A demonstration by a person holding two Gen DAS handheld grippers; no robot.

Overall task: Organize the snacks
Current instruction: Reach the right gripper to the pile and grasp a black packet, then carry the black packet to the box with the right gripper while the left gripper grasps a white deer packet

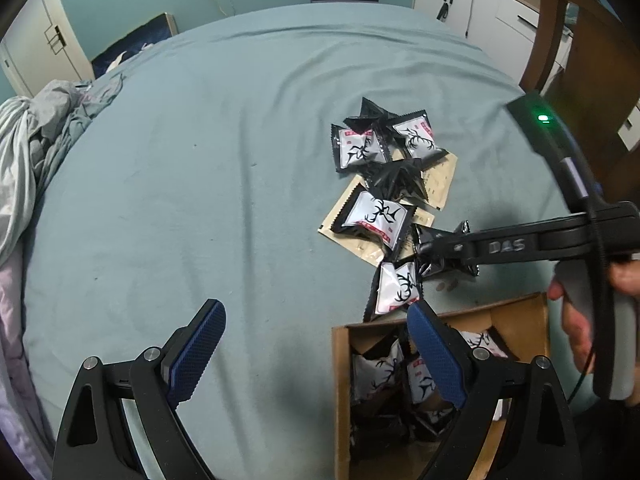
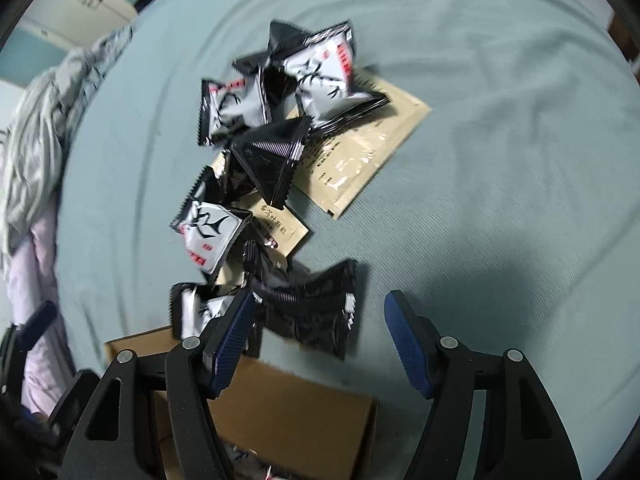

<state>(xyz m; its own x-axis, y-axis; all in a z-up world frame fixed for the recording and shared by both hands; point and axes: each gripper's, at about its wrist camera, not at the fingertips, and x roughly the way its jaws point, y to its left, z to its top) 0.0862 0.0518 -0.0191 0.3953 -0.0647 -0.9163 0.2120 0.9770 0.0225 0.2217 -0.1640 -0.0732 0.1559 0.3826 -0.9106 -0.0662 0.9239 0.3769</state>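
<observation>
A scatter of black-and-white snack packets (image 1: 374, 216) lies on a teal bedsheet (image 1: 200, 200), some resting on flat tan sachets (image 2: 360, 152), just beyond an open cardboard box (image 1: 342, 380) that already holds several packets. The left gripper (image 1: 316, 356) hangs with jaws spread wide and empty at the box's near corner — probably standing by or steadying it. The right gripper (image 2: 320, 336), jaws partly apart and gripping nothing, angles down over a black packet (image 2: 312, 312) at the pile's near edge, apparently the next pick.
</observation>
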